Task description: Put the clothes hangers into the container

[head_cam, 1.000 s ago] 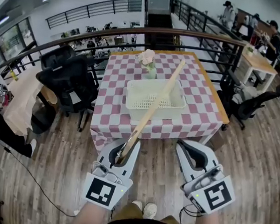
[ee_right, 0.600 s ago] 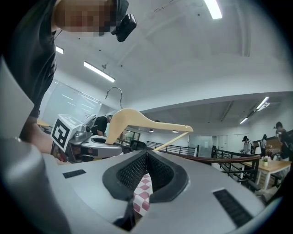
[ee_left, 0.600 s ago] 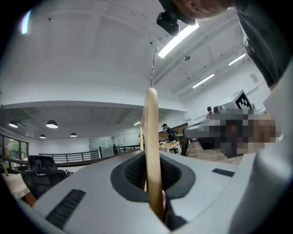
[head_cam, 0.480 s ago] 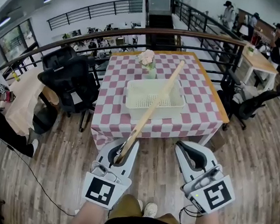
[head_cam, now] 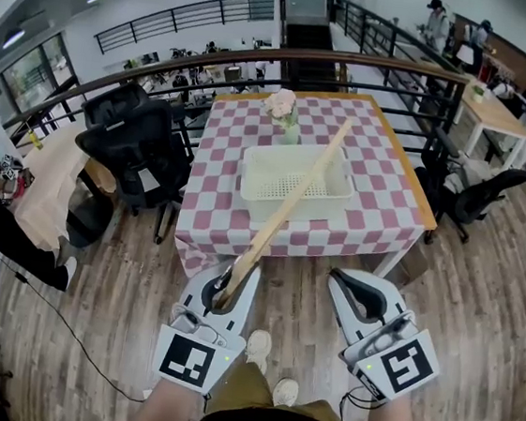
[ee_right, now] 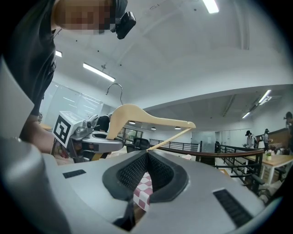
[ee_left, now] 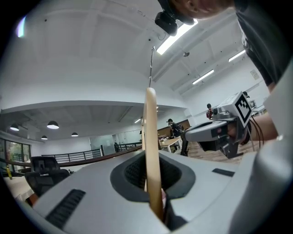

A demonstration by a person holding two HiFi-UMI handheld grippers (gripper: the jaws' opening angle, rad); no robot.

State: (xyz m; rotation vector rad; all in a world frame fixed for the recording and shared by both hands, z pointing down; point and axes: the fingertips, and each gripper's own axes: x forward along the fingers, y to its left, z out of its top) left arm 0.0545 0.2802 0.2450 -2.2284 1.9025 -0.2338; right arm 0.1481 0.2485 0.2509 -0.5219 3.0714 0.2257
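- One shoe [head_cam: 257,350] is now farther forward than it was a second ago, so I think the person has started to walk to the table [head_cam: 377,199].
- Nothing else has changed: both tools sit in the same spots as before, and the hanger is in the same grip.
- The left tool [head_cam: 231,281] is clamped tight on one end of the wooden hanger [head_cam: 293,194].
- The hanger sticks out in front of the left tool, up in the air. It is not in the basket yet.
- The right tool [head_cam: 356,291] has its jaws together with nothing between them. It hangs just beside the left one.
- From the head view the hanger seems to lie across the white basket [head_cam: 249,192], but the person stands back from the table, so it only points that way.
- The basket sits in the middle of the table, on a pink and white checked cloth. I see no hanger inside it.
- Count: two tools, one hanger, one basket, one table, and one vase of flowers [head_cam: 283,113] behind the basket.
- The step forward means the drop is near, but the hanger must first get over the basket.
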